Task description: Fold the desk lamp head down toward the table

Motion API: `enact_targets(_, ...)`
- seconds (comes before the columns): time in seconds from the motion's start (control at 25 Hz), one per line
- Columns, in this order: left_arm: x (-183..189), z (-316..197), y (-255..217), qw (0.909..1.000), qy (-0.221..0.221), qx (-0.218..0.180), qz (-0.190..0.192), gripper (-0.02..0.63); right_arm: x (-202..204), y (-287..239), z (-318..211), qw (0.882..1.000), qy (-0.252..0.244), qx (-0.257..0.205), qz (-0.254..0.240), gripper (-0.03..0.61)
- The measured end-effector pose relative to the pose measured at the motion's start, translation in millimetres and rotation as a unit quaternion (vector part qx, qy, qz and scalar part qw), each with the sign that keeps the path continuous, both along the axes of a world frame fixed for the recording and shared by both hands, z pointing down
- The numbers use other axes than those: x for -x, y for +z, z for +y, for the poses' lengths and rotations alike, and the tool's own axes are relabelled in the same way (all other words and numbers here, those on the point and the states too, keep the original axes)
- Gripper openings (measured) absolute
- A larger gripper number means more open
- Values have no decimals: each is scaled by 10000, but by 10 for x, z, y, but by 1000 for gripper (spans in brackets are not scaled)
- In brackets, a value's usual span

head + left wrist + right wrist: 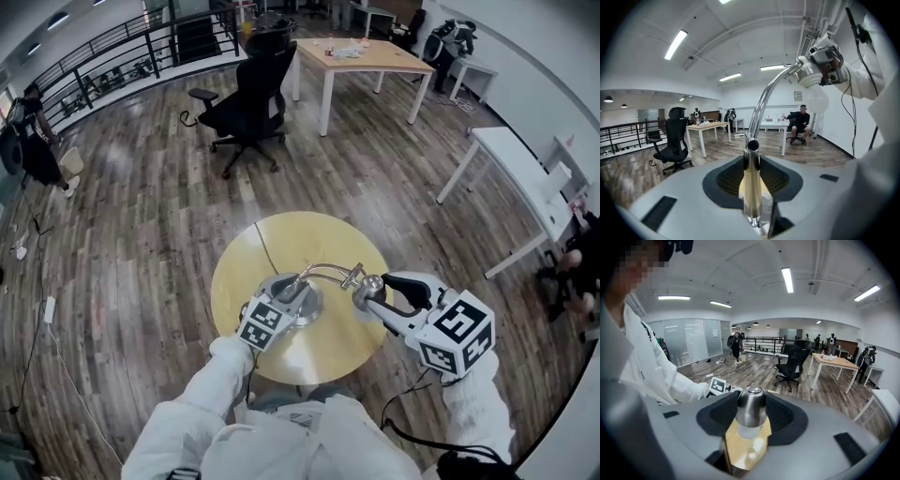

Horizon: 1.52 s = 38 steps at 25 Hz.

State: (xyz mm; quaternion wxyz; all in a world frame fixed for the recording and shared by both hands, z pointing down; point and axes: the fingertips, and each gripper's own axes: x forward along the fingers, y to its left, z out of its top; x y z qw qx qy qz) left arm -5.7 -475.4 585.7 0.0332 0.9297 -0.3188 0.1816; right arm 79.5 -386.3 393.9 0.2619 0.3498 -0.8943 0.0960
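Left gripper [296, 292] clenched on lamp stem [752, 187] just above lamp base [315, 308], pinning lamp steady. Right gripper [372, 292] grasping lamp head [751, 404], right of base, raised over round table [281, 242]; likely to swing it down.

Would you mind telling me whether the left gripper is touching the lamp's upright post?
Touching. The left gripper view shows the left gripper closed on the lamp post, its jaws pressed against both sides with no gap.
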Motion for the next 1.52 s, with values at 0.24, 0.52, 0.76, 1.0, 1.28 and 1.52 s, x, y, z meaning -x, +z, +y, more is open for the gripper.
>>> enact_targets(0.24, 45, -10, 16, 9998, -170, -7, 121, 104, -195, 480, 232, 9992, 163, 298, 188, 186)
enact_targets(0.52, 23, -24, 18, 9995, -222, 64, 195, 104, -403, 1113, 421, 9986, 441, 138, -258, 186)
enact_targets(0.76, 4, 2, 24, 9993, -272, 76, 228, 104, -442, 1694, 470, 9964, 470, 198, -683, 186)
enact_targets(1.0, -36, 7, -55, 9985, -335, 212, 379, 104, -411, 2004, 429, 9956, 469, 250, -766, 187)
enact_targets(1.28, -32, 6, -13, 9982, -419, 222, 356, 104, -237, 2493, 297, 9935, 599, 480, -841, 187)
enact_targets(1.52, -10, 5, -22, 9976, -465, 273, 436, 104, -77, 2750, 171, 9919, 613, 686, -873, 193)
